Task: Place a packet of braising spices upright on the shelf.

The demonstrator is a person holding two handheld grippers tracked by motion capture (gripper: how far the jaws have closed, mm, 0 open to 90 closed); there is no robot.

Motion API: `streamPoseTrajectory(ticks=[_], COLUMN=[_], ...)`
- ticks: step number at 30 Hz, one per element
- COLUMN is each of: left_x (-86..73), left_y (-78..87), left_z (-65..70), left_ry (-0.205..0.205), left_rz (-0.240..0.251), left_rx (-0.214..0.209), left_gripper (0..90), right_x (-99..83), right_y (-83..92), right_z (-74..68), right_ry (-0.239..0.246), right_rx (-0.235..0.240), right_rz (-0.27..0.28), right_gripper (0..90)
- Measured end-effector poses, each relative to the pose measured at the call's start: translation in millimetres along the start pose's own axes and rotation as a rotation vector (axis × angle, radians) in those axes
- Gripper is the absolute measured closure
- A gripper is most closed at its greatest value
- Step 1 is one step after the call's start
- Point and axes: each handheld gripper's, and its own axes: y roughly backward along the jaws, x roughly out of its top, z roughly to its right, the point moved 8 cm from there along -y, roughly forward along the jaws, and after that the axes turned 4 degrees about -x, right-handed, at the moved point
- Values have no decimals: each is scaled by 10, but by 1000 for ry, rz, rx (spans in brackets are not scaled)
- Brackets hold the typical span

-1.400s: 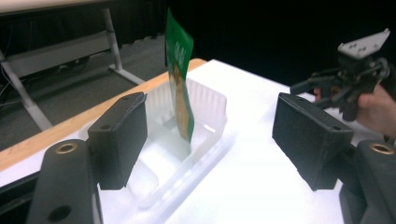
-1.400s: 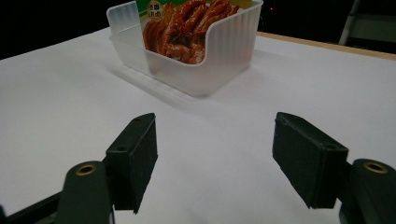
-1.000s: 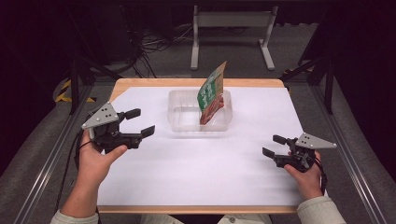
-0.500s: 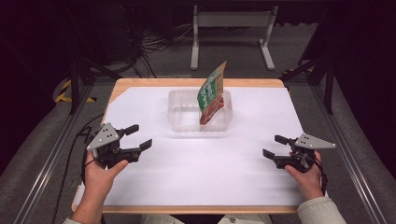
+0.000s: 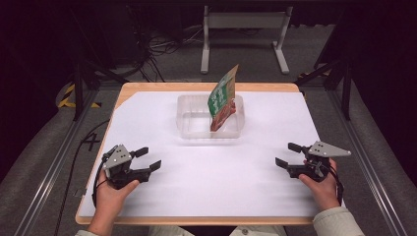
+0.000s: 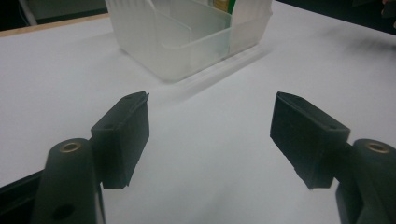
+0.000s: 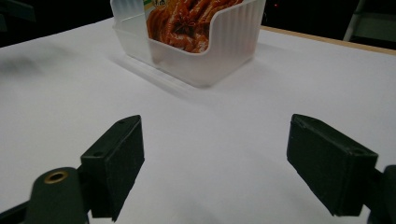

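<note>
A clear plastic bin (image 5: 192, 129) stands at the far middle of the white table (image 5: 211, 177). A green and red food packet (image 5: 222, 98) leans upright in the bin's right half; its printed red food (image 7: 187, 23) shows through the bin wall (image 7: 233, 42) in the right gripper view. My left gripper (image 5: 148, 158) rests near the front left, open and empty, with the bin (image 6: 187, 42) ahead of its jaws. My right gripper (image 5: 288, 155) sits near the front right, open and empty, pointing left toward the bin.
The table's wooden edge (image 5: 196, 220) runs along the front. Metal rails (image 5: 44, 172) flank the table on both sides. Cables (image 5: 162, 44) and a white stand (image 5: 243, 22) lie on the floor beyond the far edge.
My left gripper has drawn back from beside the bin toward the front left of the table and lowered. The right gripper has stayed in place.
</note>
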Motion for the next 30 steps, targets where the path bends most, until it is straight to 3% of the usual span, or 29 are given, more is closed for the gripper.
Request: streamPoseTrajectory(ticks=[4,9,13,20,30], left_x=[-86,-223,-223,-224,-224], left_y=[-43,-137,-146,-145,-144], left_z=[-6,13,30,16,22], left_ry=[-10,17,-1,17,10], left_rz=[-18,-54,-57,-58,-60], left_rx=[3,-25,-30,-40,-39], left_gripper=[325,325,324,293,291], right_x=[-9,-23,-34,-64,-65], right_y=[-9,-21,-26,-42,-51], right_z=[-3,-3,2,22,17], right_ry=[3,3,-1,-10,-6], right_rx=[1,1,1,1,-3], right_rz=[-3,-7,-10,-16,-18], right_gripper=[190,191,191,191,191])
